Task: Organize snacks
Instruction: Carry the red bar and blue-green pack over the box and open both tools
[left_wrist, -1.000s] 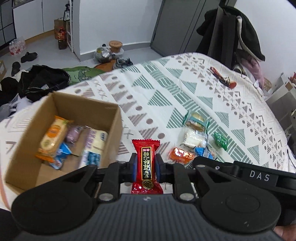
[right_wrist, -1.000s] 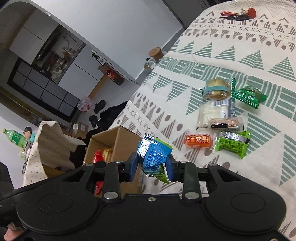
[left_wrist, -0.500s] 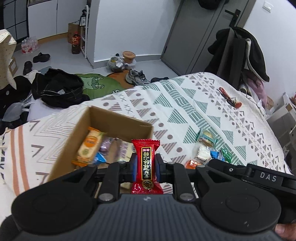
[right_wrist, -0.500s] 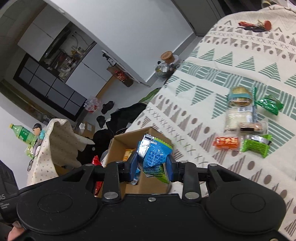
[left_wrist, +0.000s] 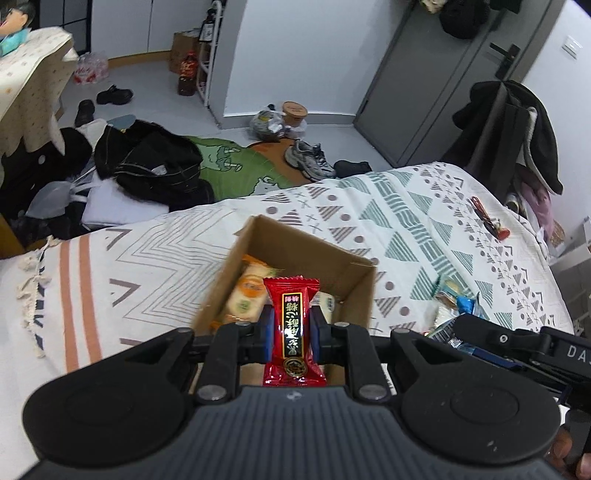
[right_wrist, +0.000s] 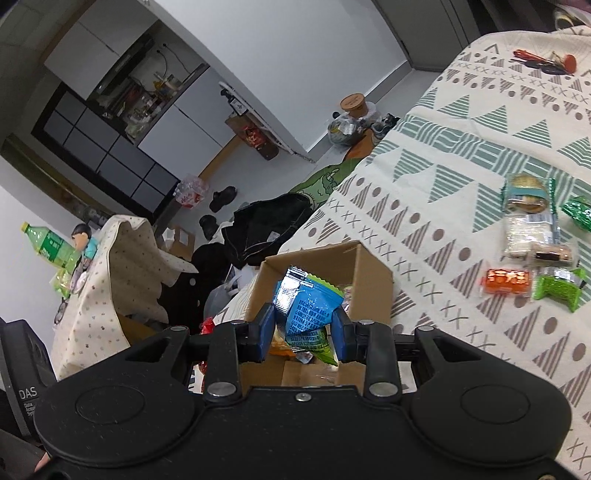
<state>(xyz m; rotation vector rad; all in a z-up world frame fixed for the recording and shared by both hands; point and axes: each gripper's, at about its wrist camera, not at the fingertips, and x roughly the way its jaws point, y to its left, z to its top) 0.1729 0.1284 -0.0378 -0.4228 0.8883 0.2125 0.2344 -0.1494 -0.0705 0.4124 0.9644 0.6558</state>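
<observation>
My left gripper (left_wrist: 291, 328) is shut on a red candy packet (left_wrist: 293, 328) and hangs over the near part of an open cardboard box (left_wrist: 354, 273) on the bed. Inside the box lie an orange biscuit packet (left_wrist: 245, 299) and other snacks. My right gripper (right_wrist: 304, 328) is shut on a blue and green snack bag (right_wrist: 308, 314), above the same box (right_wrist: 369, 280). Several loose snacks (right_wrist: 532, 236) lie on the patterned bedspread (right_wrist: 461, 155) to the right, among them an orange packet (right_wrist: 506, 281) and a green one (right_wrist: 557, 290).
Red-handled keys (left_wrist: 489, 219) rest far right on the bed. Beyond the bed's edge the floor holds dark clothes (left_wrist: 155, 166), shoes (left_wrist: 310, 158) and a green mat (left_wrist: 229, 166). A cloth-covered table (right_wrist: 114, 273) with a green bottle (right_wrist: 46, 242) stands left. The other gripper's body (left_wrist: 517, 343) is beside mine.
Both grippers have travelled left and risen with their snacks, so the box now sits right under each of them. The loose snacks have slid to the right of both views.
</observation>
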